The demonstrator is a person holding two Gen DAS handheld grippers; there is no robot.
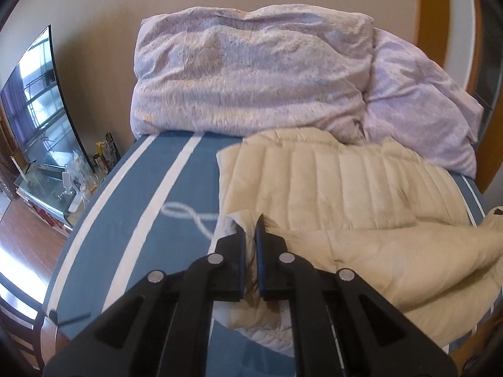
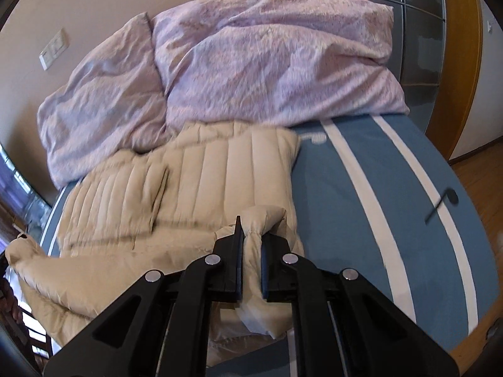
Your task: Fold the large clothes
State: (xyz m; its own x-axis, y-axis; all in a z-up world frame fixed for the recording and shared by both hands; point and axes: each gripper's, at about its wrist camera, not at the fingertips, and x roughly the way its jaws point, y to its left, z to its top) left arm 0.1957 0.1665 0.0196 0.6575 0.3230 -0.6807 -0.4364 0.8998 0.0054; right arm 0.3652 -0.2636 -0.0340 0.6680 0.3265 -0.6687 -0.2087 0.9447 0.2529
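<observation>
Two grippers pinch the near edge of a beige puffer jacket point(image 1: 330, 182) on a striped bed point(image 1: 176, 194).
Left gripper point(image 1: 250, 224) and right gripper point(image 2: 253, 229) are both clamped on fabric; the jacket stretches toward the top of each frame, toward lilac pillows point(image 1: 251, 72).

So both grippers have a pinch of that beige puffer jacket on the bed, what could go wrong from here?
1. The left gripper holds only a thin edge of the puffer jacket, so the slick fabric might slip out.
2. The right gripper clamps a bulkier bunch, so the two sides may lift unevenly and the fold could skew.
3. The jacket's far edge lies against the lilac duvet, which might get dragged or block the fold.
</observation>
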